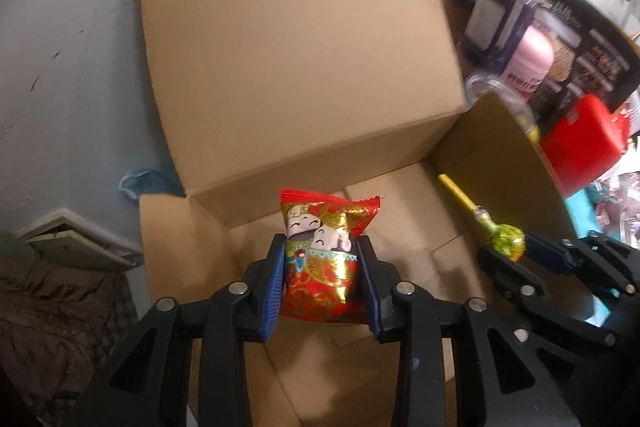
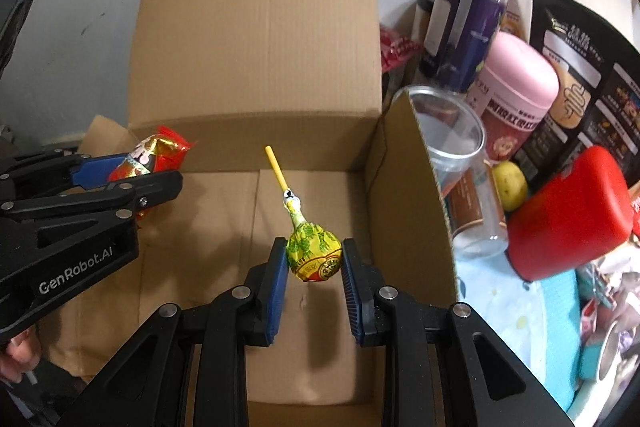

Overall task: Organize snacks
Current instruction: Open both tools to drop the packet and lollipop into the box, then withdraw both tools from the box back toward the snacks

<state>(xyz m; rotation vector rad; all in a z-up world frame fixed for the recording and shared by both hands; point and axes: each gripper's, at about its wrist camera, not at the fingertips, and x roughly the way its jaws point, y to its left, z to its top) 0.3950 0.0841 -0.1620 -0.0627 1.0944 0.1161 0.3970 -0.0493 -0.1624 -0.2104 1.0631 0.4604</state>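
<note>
Holding one snack apiece, the two grippers hang over a single open cardboard box (image 2: 256,27), which serves as the landmark here. The left gripper (image 1: 323,269) has its blue pads pressed against both sides of one red and gold snack packet (image 1: 326,251), printed with cartoon faces; the packet stands upright above the box floor, toward the box's left side. The right gripper (image 2: 315,267) is clamped on the round head of one lollipop (image 2: 310,247) in a yellow-green wrapper, its yellow stick pointing away toward the box's back wall, nearer the box's right wall. Each gripper shows in the other's view: the right one at the box's right edge in the left wrist view, the left one at the box's left edge in the right wrist view.

Inside the box, only the bare cardboard floor shows beneath the two held snacks; its tall back flap stands up against the pale wall.

Outside the box's right wall stands a crowd of containers: one clear plastic cup (image 2: 452,131) just beside the wall, one pink-lidded jar (image 2: 516,87), one dark purple jar with a white lid (image 2: 468,23), one black printed pouch (image 2: 576,67), and one red container (image 2: 568,215). A yellow round fruit (image 2: 508,183) sits between the cup and the red container.
</note>
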